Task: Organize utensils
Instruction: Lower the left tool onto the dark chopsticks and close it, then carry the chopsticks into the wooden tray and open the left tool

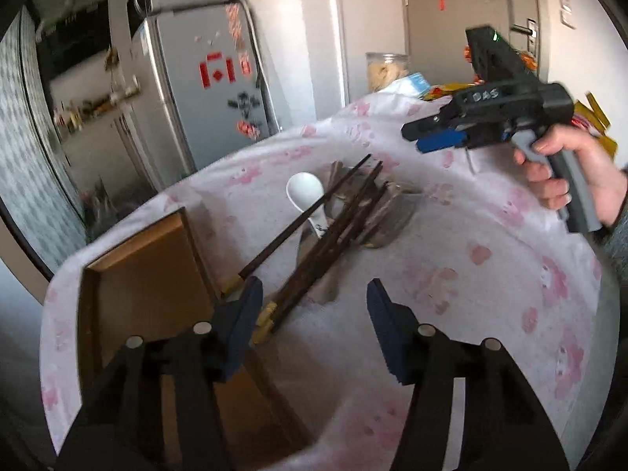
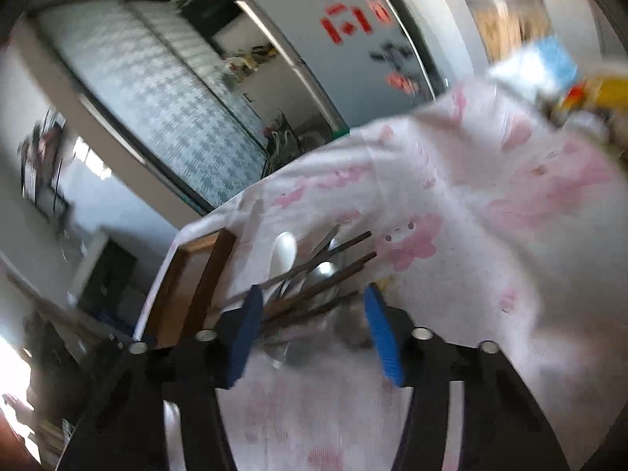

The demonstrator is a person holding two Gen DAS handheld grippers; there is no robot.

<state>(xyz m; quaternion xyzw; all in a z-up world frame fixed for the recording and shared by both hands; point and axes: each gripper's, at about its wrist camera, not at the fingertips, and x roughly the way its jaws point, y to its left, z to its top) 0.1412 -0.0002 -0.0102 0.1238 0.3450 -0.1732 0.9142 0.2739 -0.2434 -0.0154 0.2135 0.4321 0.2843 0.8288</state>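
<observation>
Dark wooden chopsticks [image 1: 314, 243] lie heaped with a white ceramic spoon [image 1: 308, 196] and some metal cutlery [image 1: 388, 212] at the centre of the left wrist view, on a pink-flowered tablecloth [image 1: 490, 274]. An open cardboard box [image 1: 145, 274] sits just beside the pile, at the lower left of that frame.

The step in hand looks like a first pick from the heap, and it would go best by taking one loose piece rather than the tangle. The single chopstick lying apart on the left of the bundle, nearest the box, seems the easiest target. Closing across its shaft near the yellow-tipped end should keep it from swinging.

In its own view the left gripper [image 1: 314, 314] stands partly open and empty, slanted down, its blue pads near the chopstick ends. The right gripper [image 2: 312, 322] is likewise partly open with nothing pressed between its pads; its view is tilted and blurred, with the pile beyond its tips. From the left wrist view it hovers at the upper right, held by a hand [image 1: 565, 180], well apart from the utensils.
</observation>
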